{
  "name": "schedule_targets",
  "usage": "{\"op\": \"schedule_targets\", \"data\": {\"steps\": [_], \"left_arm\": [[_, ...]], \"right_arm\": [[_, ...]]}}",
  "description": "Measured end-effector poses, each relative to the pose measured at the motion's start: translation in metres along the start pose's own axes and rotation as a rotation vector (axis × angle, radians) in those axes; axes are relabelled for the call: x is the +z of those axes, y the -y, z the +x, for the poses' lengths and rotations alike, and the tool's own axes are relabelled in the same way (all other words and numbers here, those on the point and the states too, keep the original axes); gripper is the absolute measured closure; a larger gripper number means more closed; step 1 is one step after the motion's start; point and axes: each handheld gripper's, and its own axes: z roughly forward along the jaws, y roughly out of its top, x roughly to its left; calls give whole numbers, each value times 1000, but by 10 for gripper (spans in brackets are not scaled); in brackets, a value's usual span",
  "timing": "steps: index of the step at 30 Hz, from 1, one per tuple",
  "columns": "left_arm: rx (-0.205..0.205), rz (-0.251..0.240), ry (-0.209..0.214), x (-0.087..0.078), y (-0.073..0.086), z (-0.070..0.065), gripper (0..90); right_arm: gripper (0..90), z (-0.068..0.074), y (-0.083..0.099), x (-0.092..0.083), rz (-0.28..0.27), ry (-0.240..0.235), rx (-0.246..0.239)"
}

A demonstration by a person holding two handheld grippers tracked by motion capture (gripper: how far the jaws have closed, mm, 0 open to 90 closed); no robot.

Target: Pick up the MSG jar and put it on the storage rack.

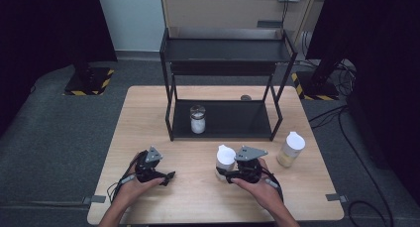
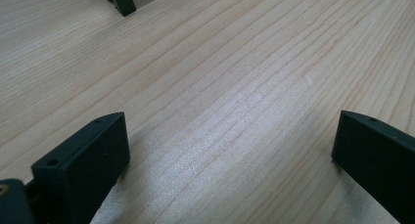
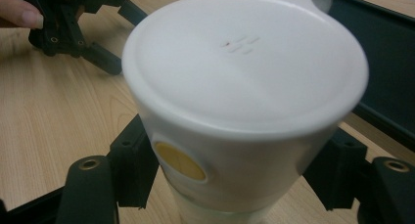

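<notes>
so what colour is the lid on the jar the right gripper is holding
White, with a small yellow round spot on its side; the right gripper view shows the lid best.

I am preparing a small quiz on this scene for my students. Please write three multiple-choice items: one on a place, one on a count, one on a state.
1. Where does the glass jar stand?
A. on the lower shelf of the black rack
B. on the rack's top shelf
C. on the floor

2. How many white-lidded containers stand on the table?
A. one
B. two
C. four

3. How are the left tongs?
A. shut on a lid
B. open over bare wood
C. shut on a jar

Key:
1 A, the jar sits low in the rack.
2 B, one in the right tongs, one right of them.
3 B, the jaws stand wide apart, nothing between them.
</notes>
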Motion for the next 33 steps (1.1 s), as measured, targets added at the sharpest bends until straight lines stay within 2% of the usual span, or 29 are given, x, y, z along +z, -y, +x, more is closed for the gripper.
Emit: {"op": "schedule_targets", "data": {"steps": [8,15,33], "left_arm": [[0,0,0,0,0,0,0],[0,0,0,0,0,0,0],[0,0,0,0,0,0,0]], "right_arm": [[313,0,4,-3,-20,2,28],[314,-2,0,-8,-38,8,33],[314,-5,-11,-12,-36,50,37]]}}
